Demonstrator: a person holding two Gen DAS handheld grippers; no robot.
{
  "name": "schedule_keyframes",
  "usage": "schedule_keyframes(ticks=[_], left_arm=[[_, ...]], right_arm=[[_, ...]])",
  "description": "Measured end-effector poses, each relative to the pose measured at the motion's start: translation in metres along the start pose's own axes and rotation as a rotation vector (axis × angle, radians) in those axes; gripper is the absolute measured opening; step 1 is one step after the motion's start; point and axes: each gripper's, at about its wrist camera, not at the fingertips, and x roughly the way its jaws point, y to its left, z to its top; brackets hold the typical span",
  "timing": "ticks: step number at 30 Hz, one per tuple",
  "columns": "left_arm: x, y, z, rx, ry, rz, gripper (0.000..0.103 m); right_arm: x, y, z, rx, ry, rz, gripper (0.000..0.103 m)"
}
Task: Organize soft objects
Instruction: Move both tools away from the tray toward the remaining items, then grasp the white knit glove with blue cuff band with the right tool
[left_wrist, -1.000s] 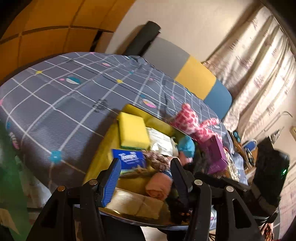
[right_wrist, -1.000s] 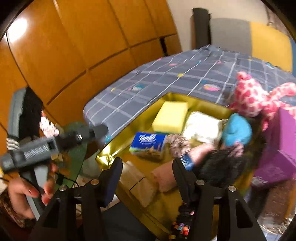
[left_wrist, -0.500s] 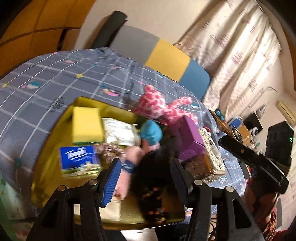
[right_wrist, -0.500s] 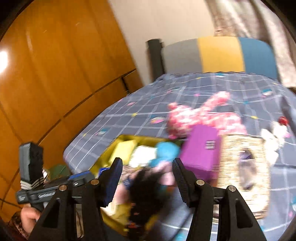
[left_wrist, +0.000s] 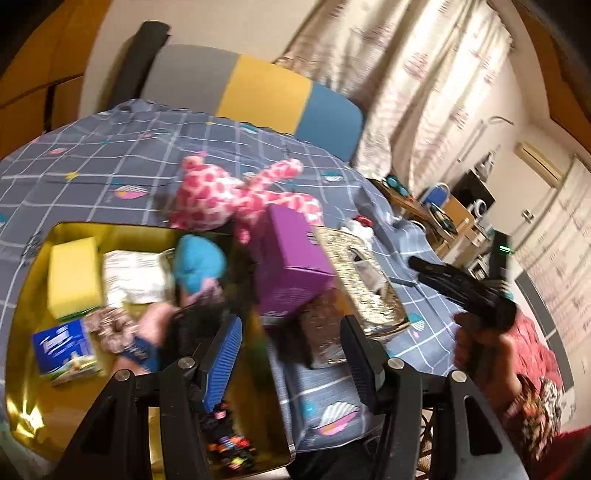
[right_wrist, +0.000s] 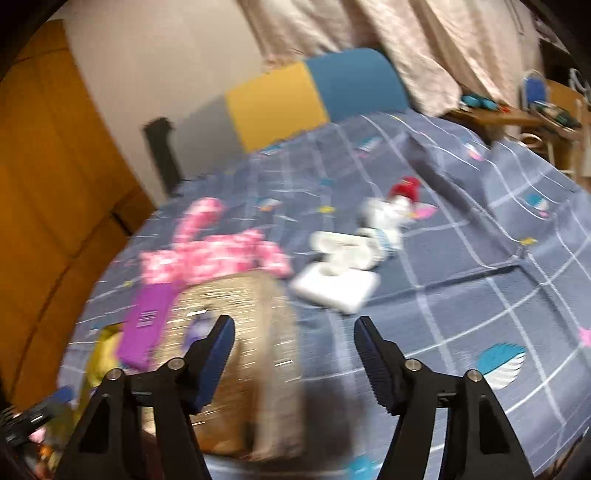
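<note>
Left gripper (left_wrist: 290, 349) sits at bottom centre of the left view, jaws part open with nothing clamped between the pads; it hangs over the right edge of the gold tray (left_wrist: 110, 230). Tray fills the lower left and holds a yellow sponge (left_wrist: 74, 275), white packet (left_wrist: 135, 275), blue tissue pack (left_wrist: 64, 349), scrunchie (left_wrist: 110, 326), teal plush (left_wrist: 197, 262) and a dark fuzzy item (left_wrist: 201, 321), blurred, can't tell what it is. Purple box (left_wrist: 291, 269) stands tilted just right of the tray at frame centre, touching the woven basket (left_wrist: 364, 288) on its right. Pink spotted plush (left_wrist: 229, 199) lies on the grid bedsheet (left_wrist: 110, 158) just above the tray and box. At right edge, a hand (left_wrist: 484, 354) holds the other gripper's handle. Right view is heavily motion-blurred: right gripper (right_wrist: 293, 343) at bottom centre, jaws opening, nothing between them, only sheet and basket (right_wrist: 240, 332) edge behind. Basket is lower left, purple box (right_wrist: 146, 321) at its left, pink plush (right_wrist: 207, 254) above. White pouch (right_wrist: 336, 284) and a white toy with red cap (right_wrist: 395, 210) lie on the sheet at centre, well apart from the tray. Striped headboard (right_wrist: 314, 96) at top.
</note>
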Motion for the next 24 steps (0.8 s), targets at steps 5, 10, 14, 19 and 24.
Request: schedule_keyframes(ticks=[5, 10, 14, 19, 24], left_arm=[[0.013, -0.019, 0.006, 0.03, 0.024, -0.015, 0.056], [0.025, -0.033, 0.01, 0.055, 0.056, -0.015, 0.056], [0.033, -0.039, 0.015, 0.068, 0.074, -0.012, 0.056], [0.045, -0.052, 0.024, 0.092, 0.092, -0.026, 0.056], [0.061, -0.073, 0.037, 0.133, 0.112, -0.061, 0.056]], right_arm=[[0.046, -0.035, 0.026, 0.04, 0.038, -0.085, 0.078], [0.098, -0.043, 0.055, 0.015, 0.071, -0.131, 0.08], [0.136, -0.051, 0.07, 0.025, 0.102, -0.148, 0.082], [0.166, -0.053, 0.074, -0.029, 0.142, -0.162, 0.074], [0.164, -0.054, 0.072, -0.118, 0.15, -0.169, 0.033]])
